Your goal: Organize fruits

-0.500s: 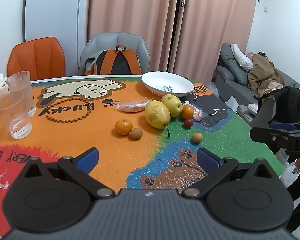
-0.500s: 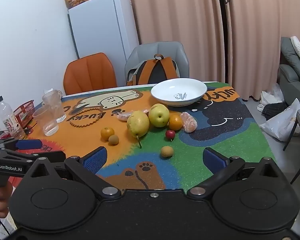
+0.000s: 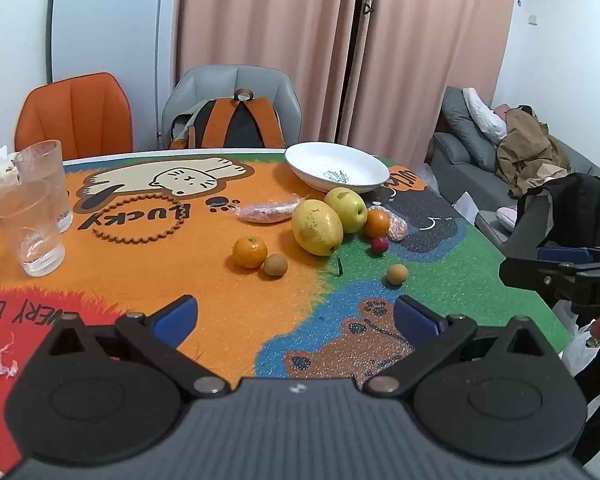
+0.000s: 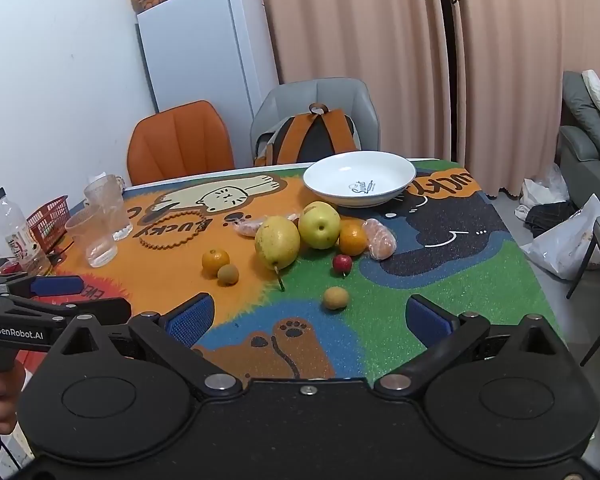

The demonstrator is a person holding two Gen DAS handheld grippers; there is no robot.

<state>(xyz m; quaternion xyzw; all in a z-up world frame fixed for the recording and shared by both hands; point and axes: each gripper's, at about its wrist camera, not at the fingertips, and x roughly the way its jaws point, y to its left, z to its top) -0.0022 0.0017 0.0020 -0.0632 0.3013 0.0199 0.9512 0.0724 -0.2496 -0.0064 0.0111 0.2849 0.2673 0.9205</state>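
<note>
An empty white bowl [image 3: 337,167] [image 4: 359,178] stands at the far side of the colourful table mat. In front of it lie two yellow pears [image 3: 317,227] [image 4: 277,242], an orange [image 3: 376,223] [image 4: 352,237], a small mandarin [image 3: 249,252] [image 4: 215,261], a brown kiwi-like fruit [image 3: 275,264] [image 4: 227,273], a red cherry-sized fruit [image 3: 379,244] [image 4: 342,263], a tan round fruit [image 3: 397,274] [image 4: 335,297] and bagged peeled segments [image 4: 380,239]. My left gripper [image 3: 296,318] and right gripper [image 4: 308,316] hover open over the near edge, nothing between the fingers.
Two clear plastic cups [image 3: 32,228] stand at the table's left, with a bottle [image 4: 14,232] and red basket [image 4: 48,224] beyond. An orange chair [image 3: 76,118] and a grey chair holding a backpack [image 3: 236,124] are behind the table. A sofa [image 3: 500,148] is to the right.
</note>
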